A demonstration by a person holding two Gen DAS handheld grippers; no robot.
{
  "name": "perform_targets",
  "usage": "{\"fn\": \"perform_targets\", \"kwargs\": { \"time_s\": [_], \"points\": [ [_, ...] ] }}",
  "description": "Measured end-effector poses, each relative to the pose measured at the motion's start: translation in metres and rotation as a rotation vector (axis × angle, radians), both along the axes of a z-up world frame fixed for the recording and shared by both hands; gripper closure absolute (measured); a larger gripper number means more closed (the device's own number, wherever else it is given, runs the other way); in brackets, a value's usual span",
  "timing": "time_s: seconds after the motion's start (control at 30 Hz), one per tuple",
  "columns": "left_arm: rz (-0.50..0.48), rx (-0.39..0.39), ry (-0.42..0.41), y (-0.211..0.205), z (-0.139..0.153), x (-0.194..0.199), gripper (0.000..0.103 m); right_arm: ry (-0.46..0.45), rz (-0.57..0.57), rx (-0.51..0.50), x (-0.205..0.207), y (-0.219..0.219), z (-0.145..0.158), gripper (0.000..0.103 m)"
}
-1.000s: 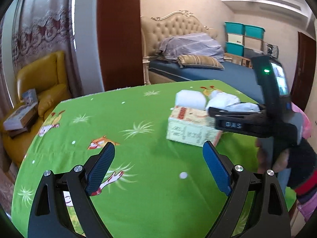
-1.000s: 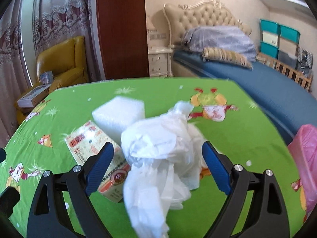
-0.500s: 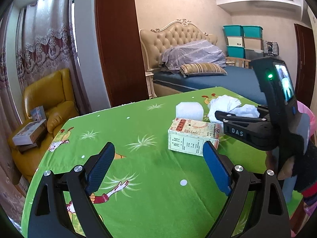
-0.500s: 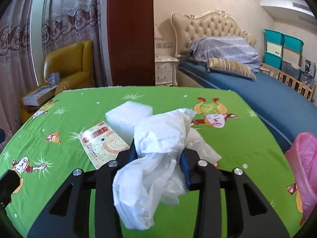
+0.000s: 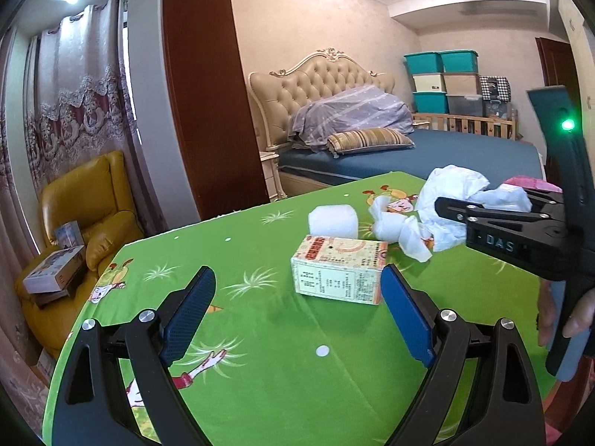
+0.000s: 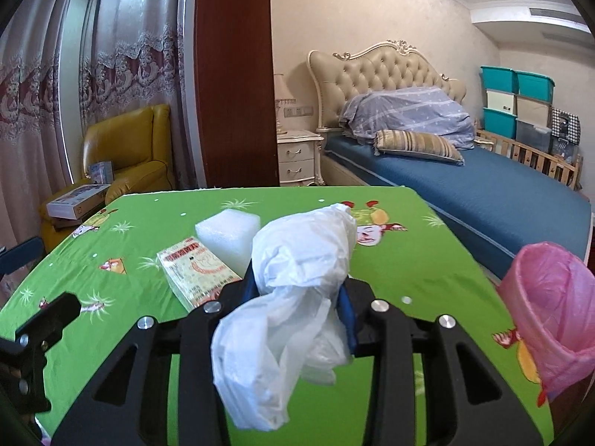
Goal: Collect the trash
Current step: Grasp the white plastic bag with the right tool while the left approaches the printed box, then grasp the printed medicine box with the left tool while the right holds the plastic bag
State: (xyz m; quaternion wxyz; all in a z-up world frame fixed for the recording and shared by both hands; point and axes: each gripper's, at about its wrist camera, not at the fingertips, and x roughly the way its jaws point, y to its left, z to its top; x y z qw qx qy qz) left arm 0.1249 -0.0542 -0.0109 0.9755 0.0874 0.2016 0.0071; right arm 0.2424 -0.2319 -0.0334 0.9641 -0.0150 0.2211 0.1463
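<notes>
While the white plastic bag [image 6: 297,278] hides its fingertips, the right gripper [image 6: 299,290] clamps it.
Left gripper [image 5: 297,308] stands wide apart near the carton [image 5: 340,273].

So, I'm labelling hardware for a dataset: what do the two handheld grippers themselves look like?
Both are black plastic frames with silver screws and blue textured finger pads. The right gripper, seen from the left wrist view, bears white "DAS" lettering and a handle with a green light. The left gripper looks alike.

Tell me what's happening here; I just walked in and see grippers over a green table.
A person is collecting trash. The right gripper is shut on a crumpled white plastic bag, near a pink-lined bin. The left gripper hangs open above the green tablecloth, facing a printed cardboard box and a white foam block.
</notes>
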Motion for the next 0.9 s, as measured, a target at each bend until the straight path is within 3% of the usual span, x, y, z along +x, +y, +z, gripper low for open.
{"fn": "perform_targets", "kwargs": {
  "time_s": [0.27,0.5,0.67,0.73,0.9],
  "points": [
    [-0.037,0.001,0.036,-0.015,-0.007,0.008,0.018,-0.006,-0.021,-0.033,-0.019,-0.022,-0.008,0.066],
    [-0.063,-0.059,0.172,-0.025,-0.023,0.037,0.019,0.009,-0.032,-0.032,-0.03,-0.038,-0.015,0.066],
    [-0.004,-0.203,0.382,-0.019,-0.046,0.082,0.019,0.018,-0.042,-0.002,-0.032,-0.053,-0.018,0.066],
    [0.069,-0.315,0.442,-0.007,-0.053,0.102,0.019,0.019,-0.046,0.012,-0.032,-0.057,-0.017,0.066],
    [0.177,-0.399,0.453,-0.009,-0.05,0.133,0.019,0.02,-0.055,0.042,-0.028,-0.065,-0.018,0.066]
  ]
}}
